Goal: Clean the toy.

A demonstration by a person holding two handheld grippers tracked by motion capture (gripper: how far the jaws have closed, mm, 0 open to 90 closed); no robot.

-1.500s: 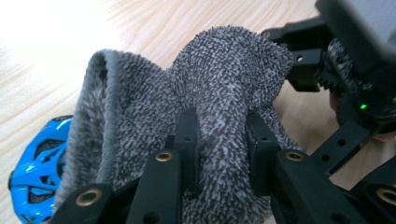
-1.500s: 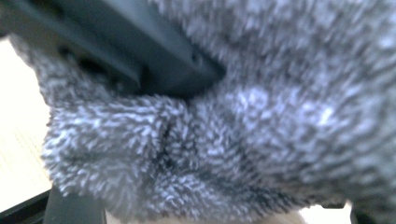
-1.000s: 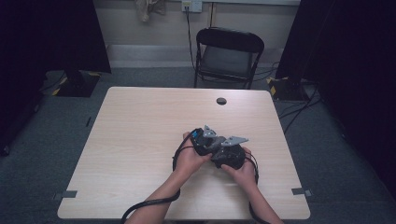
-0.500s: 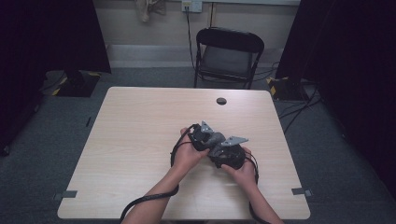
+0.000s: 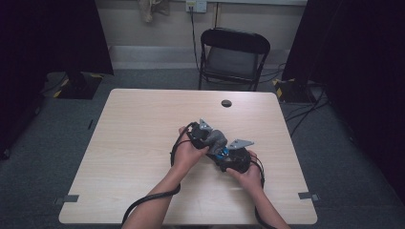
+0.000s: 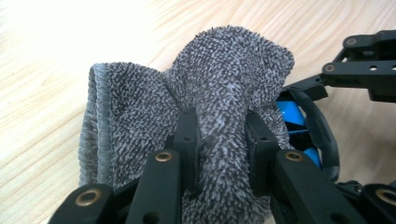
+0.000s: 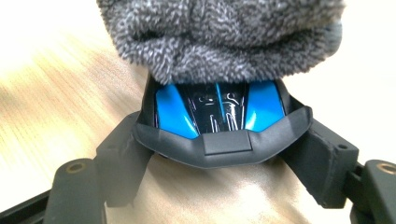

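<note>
My left gripper [image 6: 219,135] is shut on a bunched grey fuzzy cloth [image 6: 224,79], its two black jaws pinching a fold. The cloth lies over the top of a glossy blue-and-black object [image 7: 219,112], shaped like a toy car or a mouse. My right gripper [image 7: 222,149] is shut on that object, one jaw on each side. In the high view both grippers meet right of the table's middle: the left gripper [image 5: 208,136] with the cloth [image 5: 218,140], and the right gripper [image 5: 230,156] just below it. A blue part of the object [image 6: 292,114] peeks out beside the cloth.
The light wooden table [image 5: 133,143] has a small black round cap [image 5: 226,103] near its far edge. A black folding chair [image 5: 234,52] stands beyond that edge. A black cable [image 5: 148,200] trails off the near edge along the left forearm.
My left gripper has slid a little toward the far side of the table with the cloth still on the object. The right gripper has kept still.
</note>
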